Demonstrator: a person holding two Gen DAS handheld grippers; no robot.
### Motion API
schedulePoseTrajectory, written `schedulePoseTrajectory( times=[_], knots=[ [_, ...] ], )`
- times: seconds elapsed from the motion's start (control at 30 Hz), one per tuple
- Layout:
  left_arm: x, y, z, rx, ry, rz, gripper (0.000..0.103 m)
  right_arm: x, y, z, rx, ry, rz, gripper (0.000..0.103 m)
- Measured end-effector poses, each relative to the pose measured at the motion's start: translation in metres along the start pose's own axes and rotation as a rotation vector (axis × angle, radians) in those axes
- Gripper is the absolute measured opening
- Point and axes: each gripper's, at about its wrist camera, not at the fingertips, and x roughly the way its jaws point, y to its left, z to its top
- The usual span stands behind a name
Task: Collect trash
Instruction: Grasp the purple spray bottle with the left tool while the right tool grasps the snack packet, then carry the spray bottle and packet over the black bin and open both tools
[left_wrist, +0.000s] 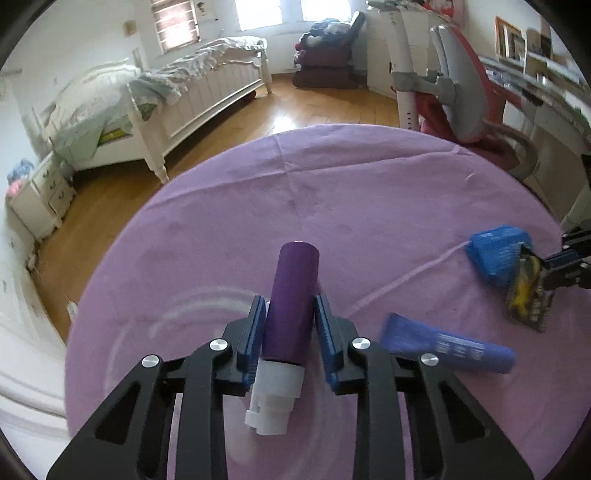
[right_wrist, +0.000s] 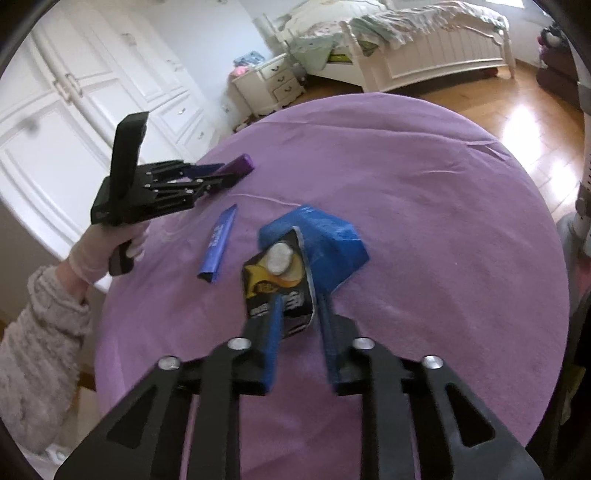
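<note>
The left gripper (left_wrist: 288, 325) has its jaws clenched around a purple tube (left_wrist: 291, 299), gripping the stiff body just above the white cap (left_wrist: 275, 395). It is held near the left edge of the round table (left_wrist: 369, 192), and whether it is lifted clear of the purple cloth is hard to tell. It looks light and rigid, probably smooth enough to slip, so a hold on the barrel seems right.

The right gripper (right_wrist: 299, 325) grasps a black and yellow snack packet (right_wrist: 273, 291), jaws pinched on its open end. The thin crinkly film will likely flex and sag, so a grip close to the mouth suits it. A pale round thing sits at its top; I cannot make out what it is. The packet is touching a crumpled blue bag (right_wrist: 328, 240) lying near the middle of the table, soft and near weightless by the look of it, best pinched at a fold.

Between the two grippers lies a flat blue wrapper (right_wrist: 218, 243), limp and thin.

Counted: one tube, one packet, one blue bag, one blue wrapper. Four pieces, two of them in hand.
</note>
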Motion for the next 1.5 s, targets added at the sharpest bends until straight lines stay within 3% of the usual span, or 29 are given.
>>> schedulePoseTrajectory(
  times=[0.2, 0.33, 0.53, 0.73, 0.9, 1.17, 1.37, 1.5],
  knots=[
    [-0.019, -0.012, -0.022, -0.143, 0.001, -0.072, 0.026, -0.015, 0.0, -0.001, 0.034, -0.034, 0.094, 0.006],
    [-0.038, -0.015, -0.039, -0.294, -0.015, -0.128, 0.025, -0.03, 0.0, -0.004, 0.047, -0.052, 0.12, 0.006],
    [-0.049, -0.047, -0.055, -0.305, 0.015, -0.088, 0.026, -0.036, 0.021, -0.009, -0.046, -0.034, 0.041, 0.006],
    [-0.047, -0.048, -0.055, -0.356, -0.009, -0.052, 0.026, -0.017, 0.039, -0.017, -0.131, 0.01, 0.013, 0.006],
    [-0.067, -0.058, -0.057, -0.396, -0.071, -0.094, 0.025, -0.042, 0.029, -0.021, -0.059, -0.06, 0.103, 0.004],
    [-0.093, -0.13, -0.019, -0.353, -0.171, -0.248, 0.025, -0.112, -0.033, -0.038, 0.149, -0.198, 0.198, 0.004],
    [-0.072, -0.208, 0.03, -0.278, -0.193, -0.402, 0.025, -0.163, -0.08, -0.061, 0.232, -0.295, 0.15, 0.004],
    [-0.054, -0.257, 0.063, -0.231, -0.195, -0.486, 0.025, -0.209, -0.125, -0.077, 0.307, -0.394, 0.065, 0.004]
  ],
)
